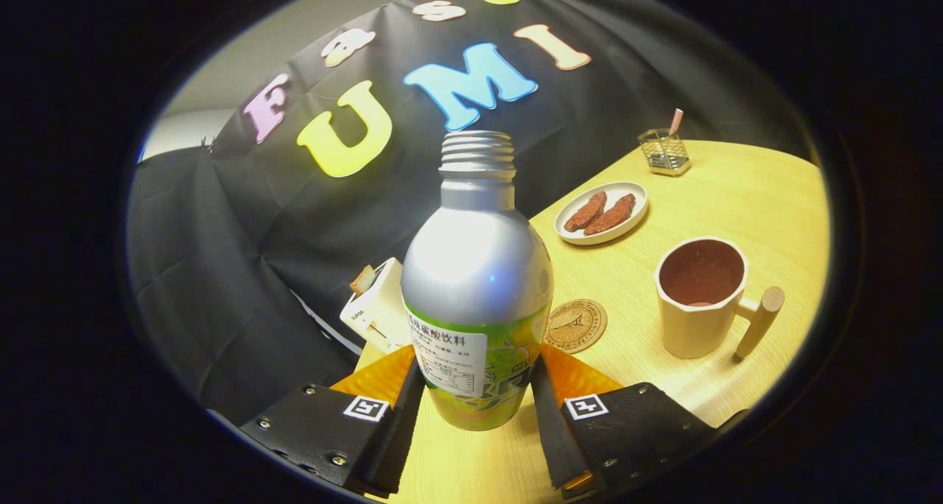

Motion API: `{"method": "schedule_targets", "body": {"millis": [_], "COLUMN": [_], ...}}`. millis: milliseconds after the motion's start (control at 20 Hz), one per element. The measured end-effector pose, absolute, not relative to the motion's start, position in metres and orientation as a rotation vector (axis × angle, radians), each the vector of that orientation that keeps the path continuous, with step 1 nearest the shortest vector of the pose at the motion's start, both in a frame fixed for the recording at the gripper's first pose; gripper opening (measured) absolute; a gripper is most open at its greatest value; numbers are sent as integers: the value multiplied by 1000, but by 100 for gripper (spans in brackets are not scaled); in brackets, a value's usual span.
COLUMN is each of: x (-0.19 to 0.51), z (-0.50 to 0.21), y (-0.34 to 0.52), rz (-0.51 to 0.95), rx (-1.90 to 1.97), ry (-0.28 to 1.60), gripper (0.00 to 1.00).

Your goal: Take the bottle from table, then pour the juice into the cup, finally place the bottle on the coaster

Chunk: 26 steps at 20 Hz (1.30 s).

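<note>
A silver bottle (477, 268) with a green label and an uncapped threaded neck stands up between my fingers. My gripper (477, 375) is shut on the bottle's lower body, one pad pressing on each side, and the whole scene looks tilted. A round cork coaster (576, 326) lies on the wooden table (737, 194) just beyond the right finger, partly hidden by the bottle. Further right stands a cream cup (700, 298) with a wooden handle and a dark inside. The bottle's base seems slightly above the tabletop.
Behind the coaster is a white plate (600, 213) with two sausages. At the table's far corner stands a small wire basket (664, 152). A white toaster (376, 309) with a slice of bread sits by the bottle's left side.
</note>
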State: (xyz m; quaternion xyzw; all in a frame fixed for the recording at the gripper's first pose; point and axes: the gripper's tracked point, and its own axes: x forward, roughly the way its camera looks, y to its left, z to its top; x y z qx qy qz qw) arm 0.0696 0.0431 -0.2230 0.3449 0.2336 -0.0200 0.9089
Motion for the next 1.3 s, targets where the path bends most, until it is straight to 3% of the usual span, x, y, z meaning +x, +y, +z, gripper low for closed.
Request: {"method": "schedule_targets", "body": {"millis": [1300], "x": [51], "z": [-265], "y": [23], "rz": [-148], "rx": [1324], "ry": [524], "gripper": [72]}}
